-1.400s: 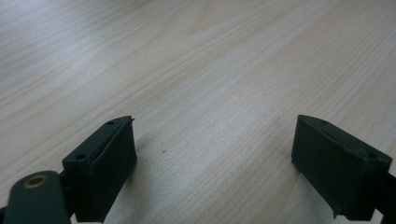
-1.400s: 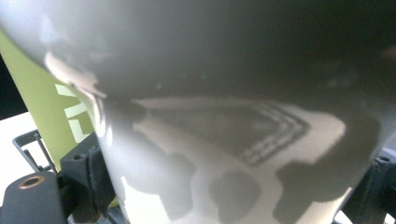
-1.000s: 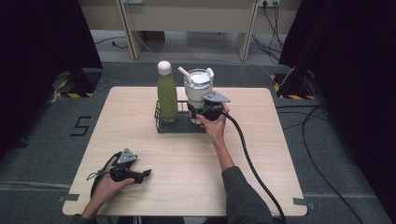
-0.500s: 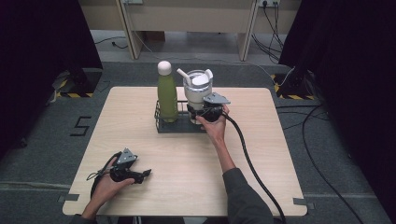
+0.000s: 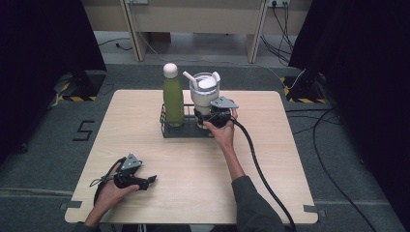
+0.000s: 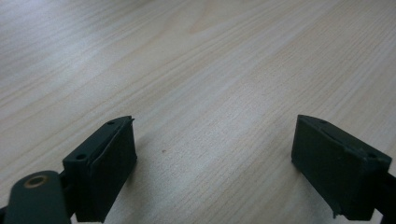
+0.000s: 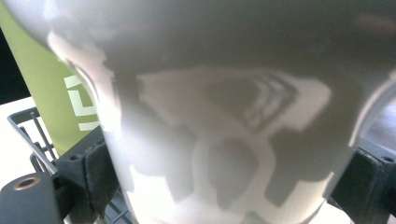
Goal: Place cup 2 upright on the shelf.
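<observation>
A steel tumbler with a white lid and straw stands in a black wire rack at the back of the table, beside a green bottle with a white cap. My right gripper is at the tumbler's lower part. In the right gripper view the tumbler sits between the jaws of that gripper, which have just been opening and stand close on either side. The bottle and the rack lie to its left. My left gripper rests open on the table's near left, nothing between its fingers.
The light wooden table has bare room between the rack and the front edge. A thick black cable trails from the right gripper across the right half. Dark curtains and floor cables surround the table.
The tumbler has turned or shifted slightly in the rack, its straw now pointing left. Both hands stay where they were.
</observation>
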